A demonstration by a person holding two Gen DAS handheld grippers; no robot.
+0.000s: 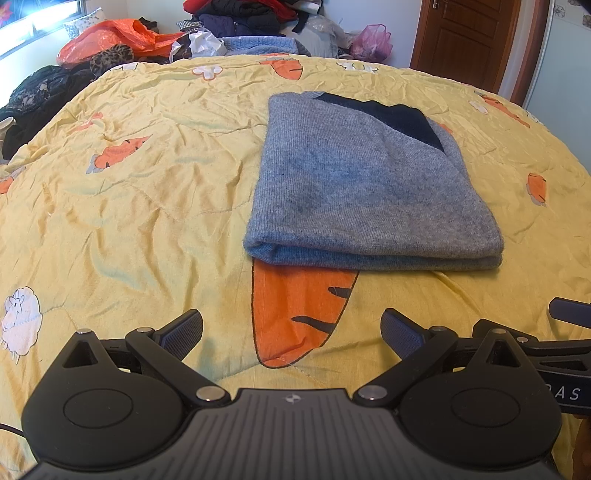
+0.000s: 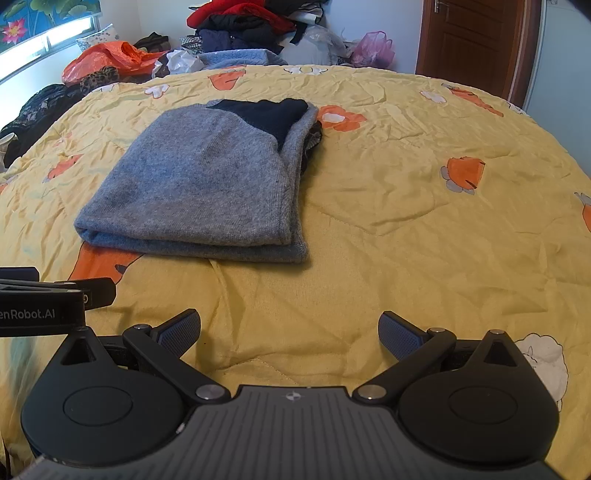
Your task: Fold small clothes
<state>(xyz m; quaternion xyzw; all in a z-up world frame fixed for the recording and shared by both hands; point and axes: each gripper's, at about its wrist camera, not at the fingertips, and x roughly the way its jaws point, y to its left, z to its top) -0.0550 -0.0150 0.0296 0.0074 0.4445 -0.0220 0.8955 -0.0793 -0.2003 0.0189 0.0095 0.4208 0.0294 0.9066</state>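
Sweater (image 1: pixel 369 184), grey, lies folded on our yellow quilt (image 1: pixel 129 203).
Left tool (image 1: pixel 291 332) and right tool (image 2: pixel 290 332) gape empty at six o'clock; clothes pile (image 2: pixel 240 22) at twelve.

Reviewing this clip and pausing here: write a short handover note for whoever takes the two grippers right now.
Left gripper: open, holds nothing, above the quilt, short of the sweater.
Right gripper: open, holds nothing, also short of it.
Grey sweater: lies folded in a neat rectangle on the yellow carrot-print quilt, dark collar part at the far end.
Done: this sweater looks fully folded.
Left: more clothes are heaped in a pile beyond the bed's far edge; probably move the sweater aside and fetch the next small garment.
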